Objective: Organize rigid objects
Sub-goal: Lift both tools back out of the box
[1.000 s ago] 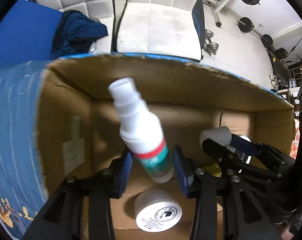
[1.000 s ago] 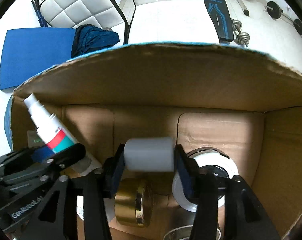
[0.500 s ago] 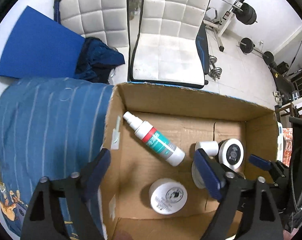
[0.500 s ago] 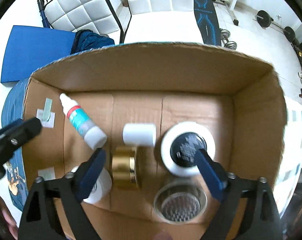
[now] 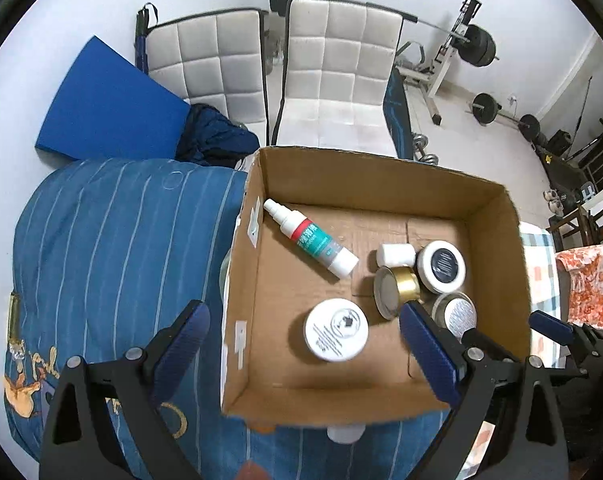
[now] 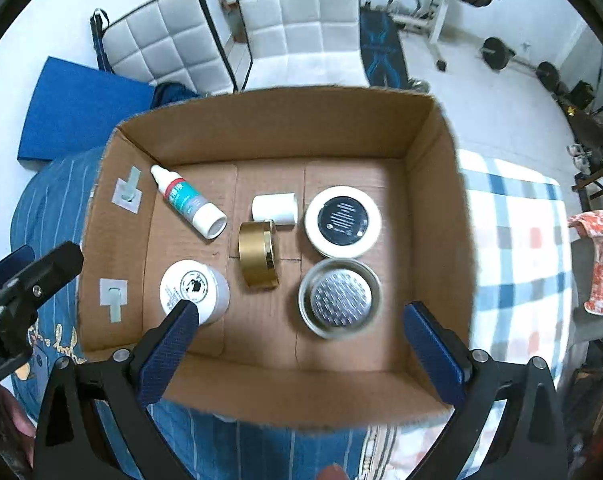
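Cardboard box [image 6: 285, 128] holds one spray bottle [image 6: 187, 202]; five jars [image 6: 342, 220]

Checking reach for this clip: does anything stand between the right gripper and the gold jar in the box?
Nothing visible does. The right gripper hangs open above the cardboard box, and the gold jar lies on its side, uncovered.

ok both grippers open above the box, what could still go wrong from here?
1. The gold jar lies on its side, so it may roll into the white cap.
2. The spray bottle also lies flat and could roll.
3. The cardboard box sits on soft bedding; a nudge might tilt it.
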